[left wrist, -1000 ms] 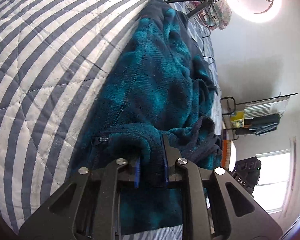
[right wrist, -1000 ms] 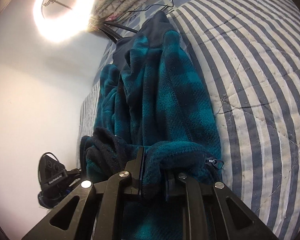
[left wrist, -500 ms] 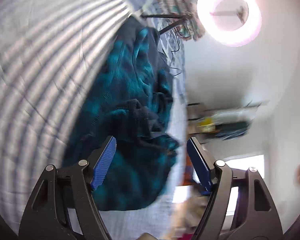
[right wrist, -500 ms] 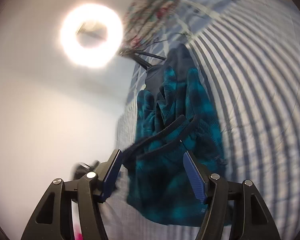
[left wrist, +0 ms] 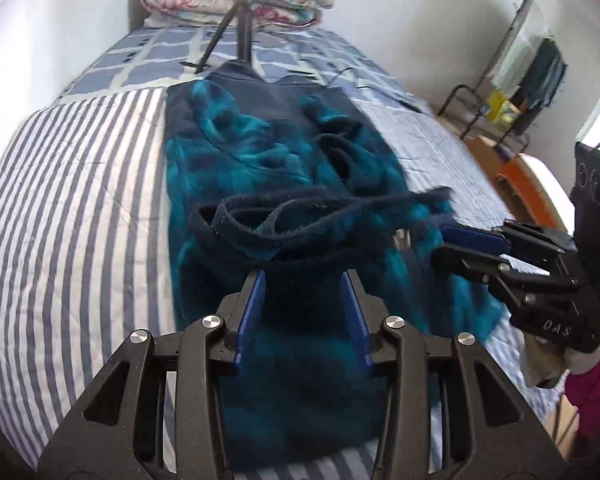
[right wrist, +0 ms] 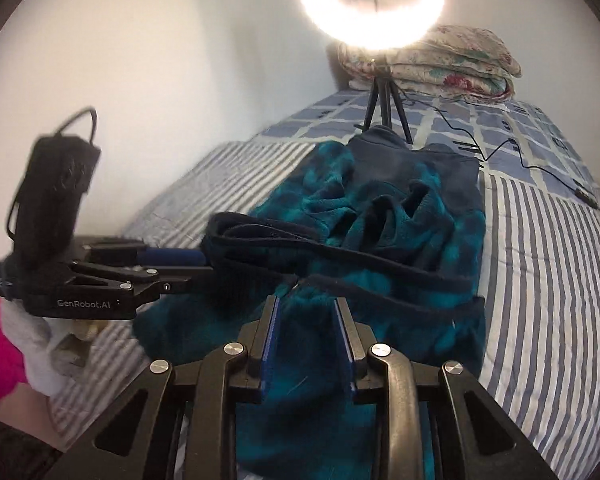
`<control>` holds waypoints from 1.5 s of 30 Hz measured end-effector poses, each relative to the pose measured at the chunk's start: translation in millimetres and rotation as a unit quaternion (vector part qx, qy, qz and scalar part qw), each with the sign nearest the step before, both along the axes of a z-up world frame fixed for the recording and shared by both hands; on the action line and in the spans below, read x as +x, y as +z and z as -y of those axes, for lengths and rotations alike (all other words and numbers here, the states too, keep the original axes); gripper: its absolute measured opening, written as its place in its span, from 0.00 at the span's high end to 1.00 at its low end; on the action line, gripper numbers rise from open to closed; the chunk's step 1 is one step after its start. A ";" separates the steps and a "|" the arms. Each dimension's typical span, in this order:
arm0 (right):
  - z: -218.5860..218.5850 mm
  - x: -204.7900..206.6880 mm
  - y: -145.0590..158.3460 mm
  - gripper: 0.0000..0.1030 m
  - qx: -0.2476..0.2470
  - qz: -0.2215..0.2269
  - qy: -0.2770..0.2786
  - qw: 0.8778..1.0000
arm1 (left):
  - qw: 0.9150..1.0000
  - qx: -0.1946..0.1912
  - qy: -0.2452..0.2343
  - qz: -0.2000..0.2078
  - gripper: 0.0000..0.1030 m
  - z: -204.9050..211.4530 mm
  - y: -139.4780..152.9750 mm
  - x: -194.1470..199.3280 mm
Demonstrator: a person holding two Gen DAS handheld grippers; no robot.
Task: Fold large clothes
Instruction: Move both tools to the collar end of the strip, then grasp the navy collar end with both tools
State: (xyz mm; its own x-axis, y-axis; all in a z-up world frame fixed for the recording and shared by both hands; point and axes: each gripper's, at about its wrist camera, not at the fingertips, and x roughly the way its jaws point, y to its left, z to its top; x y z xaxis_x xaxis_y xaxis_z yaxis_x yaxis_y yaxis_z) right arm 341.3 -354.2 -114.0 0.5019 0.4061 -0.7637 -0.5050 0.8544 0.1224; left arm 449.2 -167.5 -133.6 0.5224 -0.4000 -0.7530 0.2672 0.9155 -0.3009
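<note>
Both the left tool [left wrist: 303,312] and the right tool [right wrist: 306,334] are closing, jaws still apart over the teal fleece garment [left wrist: 284,168], pinching nothing. It lies lengthwise on the striped bed [left wrist: 72,208], thick, soft, floppy; best gripped at the dark hem band [left wrist: 276,216].

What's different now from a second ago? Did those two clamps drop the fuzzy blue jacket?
Yes. A second ago both clamps pinched the teal fleece jacket; they let go and swung wide. Now the left gripper and right gripper are closing again over its dark hem, apparently not gripping yet. The jacket stayed on the striped quilt, beside the ring light.
</note>
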 end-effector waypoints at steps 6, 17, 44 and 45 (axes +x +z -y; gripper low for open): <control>6.5 40.2 -45.0 0.73 -0.030 -0.052 -0.028 0.998 | 0.998 0.008 0.021 -0.056 0.61 -9.5 -48.4 49.5; 27.1 40.5 -35.3 0.72 0.060 -0.092 -0.048 0.993 | 0.999 -0.012 0.005 -0.038 0.61 -20.8 -25.7 38.3; 131.3 249.8 -51.0 0.46 0.147 -0.098 -0.170 0.969 | 0.999 -0.040 0.029 0.003 0.61 -82.4 -13.6 194.1; 129.8 254.1 -53.7 0.48 0.144 -0.099 -0.169 0.970 | 0.999 -0.041 0.031 0.001 0.61 -83.0 -16.2 197.3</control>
State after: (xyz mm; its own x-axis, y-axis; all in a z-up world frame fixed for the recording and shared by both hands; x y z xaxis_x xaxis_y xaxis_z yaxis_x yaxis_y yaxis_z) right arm 595.4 -484.0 -167.7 0.4983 0.4538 -0.7388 -0.1434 0.8835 0.4460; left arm 646.5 -84.5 -149.8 0.5497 -0.4277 -0.7176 0.2126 0.9023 -0.3749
